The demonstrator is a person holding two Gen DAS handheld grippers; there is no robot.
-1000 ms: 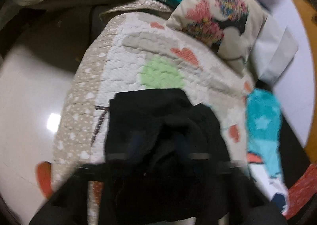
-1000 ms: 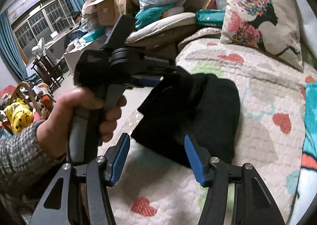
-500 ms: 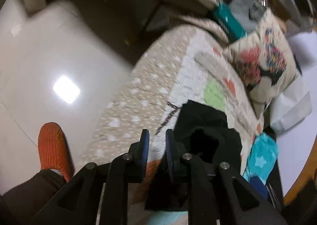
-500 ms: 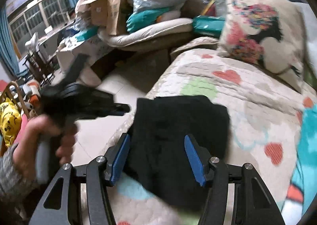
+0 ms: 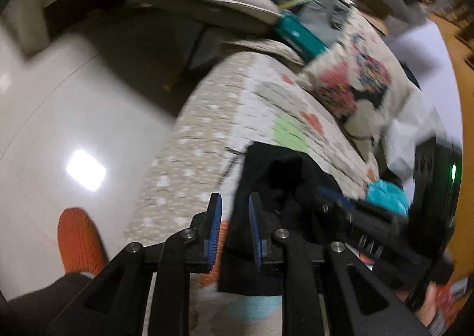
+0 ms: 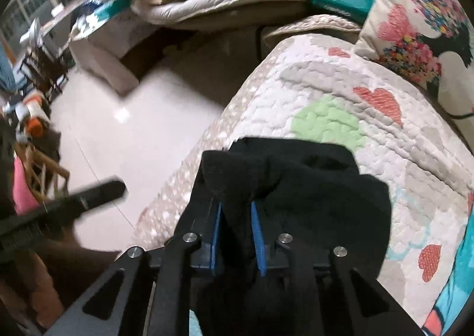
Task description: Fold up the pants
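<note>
The black pants (image 6: 314,188) lie bunched in a folded heap near the left edge of the quilted bed. My right gripper (image 6: 236,211) is shut on a raised fold of the pants at their near left side. In the left wrist view the pants (image 5: 284,176) show just right of my left gripper (image 5: 234,211), which is empty with its jaws nearly closed, over the bed's edge. The right gripper (image 5: 334,199) shows there at the pants' right side.
A quilt with hearts (image 6: 340,90) covers the bed. A floral pillow (image 6: 420,36) lies at the head. A teal towel (image 5: 385,193) lies to the right. The white tiled floor (image 5: 74,116) and my orange slipper (image 5: 78,238) are to the left.
My right gripper moved in and closed on a fold of the pants. My left gripper let go of the cloth, pulled back to the bed's left edge and stays nearly closed.
</note>
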